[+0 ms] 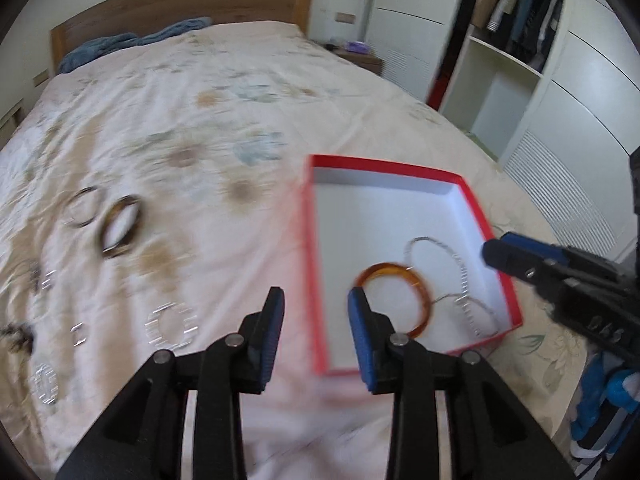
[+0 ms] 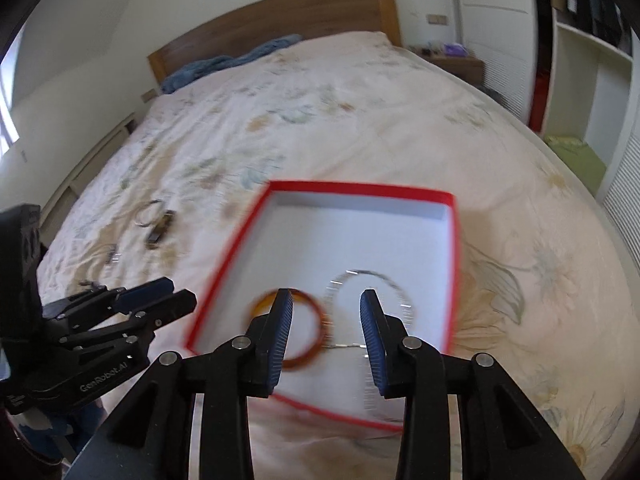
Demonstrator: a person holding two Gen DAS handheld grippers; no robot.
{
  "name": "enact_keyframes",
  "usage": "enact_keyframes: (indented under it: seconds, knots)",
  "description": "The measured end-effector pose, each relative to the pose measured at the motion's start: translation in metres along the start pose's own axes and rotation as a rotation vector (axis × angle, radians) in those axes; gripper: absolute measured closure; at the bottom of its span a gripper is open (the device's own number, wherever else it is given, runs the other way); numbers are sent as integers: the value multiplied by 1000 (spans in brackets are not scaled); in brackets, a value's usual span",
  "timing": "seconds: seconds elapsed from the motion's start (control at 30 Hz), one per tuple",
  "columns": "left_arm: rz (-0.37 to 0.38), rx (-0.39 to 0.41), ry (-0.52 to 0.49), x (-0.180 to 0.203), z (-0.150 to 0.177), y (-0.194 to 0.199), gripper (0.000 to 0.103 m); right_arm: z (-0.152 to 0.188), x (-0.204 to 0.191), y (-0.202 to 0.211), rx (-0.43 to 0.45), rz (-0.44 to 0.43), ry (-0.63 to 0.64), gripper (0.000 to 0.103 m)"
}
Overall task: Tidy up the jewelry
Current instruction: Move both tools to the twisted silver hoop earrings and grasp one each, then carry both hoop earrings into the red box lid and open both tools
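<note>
A red box (image 1: 384,165) with a white inside lies open on the bed. Inside it are an amber bangle (image 1: 425,300) and a silver chain bracelet (image 1: 462,272). My left gripper (image 1: 316,294) hangs open over the box's left wall with nothing between its fingers. My right gripper (image 1: 504,252) reaches in from the right above the box's right wall. In the right wrist view the right gripper (image 2: 326,296) stands open above the box (image 2: 360,188). No jewelry is gripped; the amber bangle (image 2: 304,362) and silver bracelet (image 2: 376,273) lie below. The left gripper (image 2: 172,292) is at the left.
Loose jewelry lies on the floral bedspread (image 1: 200,120) left of the box: a dark tortoiseshell bangle (image 1: 120,228), a thin ring bracelet (image 1: 82,208), a clear crystal bracelet (image 1: 170,324) and several smaller pieces. An open wardrobe (image 1: 500,40) and nightstand (image 1: 360,58) stand beyond.
</note>
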State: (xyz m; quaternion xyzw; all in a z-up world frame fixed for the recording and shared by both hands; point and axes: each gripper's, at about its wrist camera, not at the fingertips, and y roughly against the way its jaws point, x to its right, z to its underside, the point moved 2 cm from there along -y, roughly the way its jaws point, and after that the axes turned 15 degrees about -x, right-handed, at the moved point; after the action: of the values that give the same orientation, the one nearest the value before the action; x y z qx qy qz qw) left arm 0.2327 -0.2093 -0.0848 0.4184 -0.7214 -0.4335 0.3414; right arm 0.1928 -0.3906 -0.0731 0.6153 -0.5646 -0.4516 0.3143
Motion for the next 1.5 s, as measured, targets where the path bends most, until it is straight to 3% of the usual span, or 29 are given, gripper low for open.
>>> enact_keyframes:
  seconds: [0.27,0.5,0.67,0.83,1.1,1.17,1.23,1.37,1.5]
  knots:
    - [-113,-6,156,-106,47,33,72,1,-91,-7,-32,-90,121,68]
    - [-168,-26,313,-203,86,34,72,7,-161,-58,-127,-129,221,63]
    - [-163,-53,394,-250,101,20,71,4,-183,-99,-186,-128,243,57]
    - [-111,-68,410,-267,104,4,71,-5,-190,-130,-206,-108,233,45]
    - [-90,-81,395,-269,103,-11,72,-13,-198,-162,-231,-74,265,43]
    - [-97,-78,384,-267,103,-12,75,-13,-198,-166,-230,-67,267,48]
    - [-111,-78,383,-267,104,-12,84,-12,-198,-167,-227,-66,272,63]
    - [-122,-67,387,-268,104,-8,97,-12,-197,-164,-218,-78,278,64]
    - [-136,-54,389,-265,101,1,98,-11,-197,-155,-201,-98,275,64]
